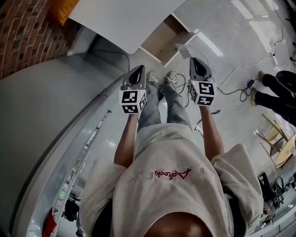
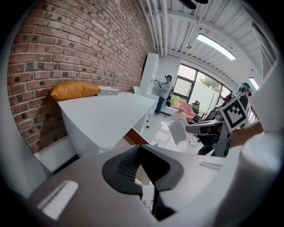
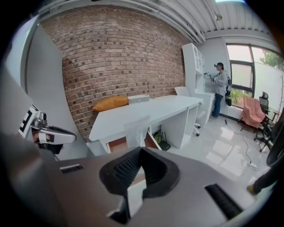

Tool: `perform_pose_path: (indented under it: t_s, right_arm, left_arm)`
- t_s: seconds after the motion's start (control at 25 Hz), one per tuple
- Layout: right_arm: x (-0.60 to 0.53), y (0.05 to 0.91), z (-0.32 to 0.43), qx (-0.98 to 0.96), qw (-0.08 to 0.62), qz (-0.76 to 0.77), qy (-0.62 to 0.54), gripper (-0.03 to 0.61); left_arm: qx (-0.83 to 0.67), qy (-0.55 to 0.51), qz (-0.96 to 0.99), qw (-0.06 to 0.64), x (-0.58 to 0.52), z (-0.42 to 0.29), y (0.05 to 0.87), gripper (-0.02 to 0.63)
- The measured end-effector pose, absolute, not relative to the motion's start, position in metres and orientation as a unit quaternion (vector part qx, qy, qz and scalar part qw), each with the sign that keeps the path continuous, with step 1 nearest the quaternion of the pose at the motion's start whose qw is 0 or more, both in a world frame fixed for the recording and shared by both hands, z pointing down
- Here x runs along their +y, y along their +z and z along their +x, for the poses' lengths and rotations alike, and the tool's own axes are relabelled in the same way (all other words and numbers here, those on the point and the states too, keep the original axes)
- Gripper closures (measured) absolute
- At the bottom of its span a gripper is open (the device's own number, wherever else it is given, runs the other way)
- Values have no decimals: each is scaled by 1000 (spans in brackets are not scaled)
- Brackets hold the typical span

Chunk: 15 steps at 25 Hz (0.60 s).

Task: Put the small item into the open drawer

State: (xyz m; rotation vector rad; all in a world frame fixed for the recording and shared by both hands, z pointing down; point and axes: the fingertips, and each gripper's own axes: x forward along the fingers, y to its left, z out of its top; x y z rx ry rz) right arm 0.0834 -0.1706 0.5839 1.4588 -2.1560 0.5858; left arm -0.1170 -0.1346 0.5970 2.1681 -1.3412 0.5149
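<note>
In the head view I hold both grippers out in front, above the floor and short of the desk. My right gripper [image 1: 198, 65] [image 3: 141, 150] is shut on a small clear plastic bag [image 2: 177, 127] [image 3: 136, 127], which hangs from its tip. My left gripper [image 1: 137, 75] [image 2: 141, 148] is beside it, its jaws closed together with nothing between them. The open drawer [image 1: 163, 42] [image 3: 132, 142], with a wooden inside, sticks out from under the white desk [image 1: 124, 19] ahead of both grippers. The bag is still short of the drawer.
An orange pillow [image 1: 62, 9] lies on the desk against the brick wall. A grey curved surface [image 1: 46, 115] runs along my left. Cables [image 1: 241, 90], a seated person's legs [image 1: 277, 92] and a wooden chair [image 1: 277, 139] are on the right. Another person [image 3: 219, 88] stands by a far cabinet.
</note>
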Motion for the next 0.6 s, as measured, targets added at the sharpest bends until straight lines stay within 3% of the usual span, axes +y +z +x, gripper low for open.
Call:
perform_pose_path:
  t_s: [0.6]
  right_arm:
    - [-102,665,67,-774,278,498,276,566]
  left_arm:
    - [-491,212,782,320,-90,-120,676,604]
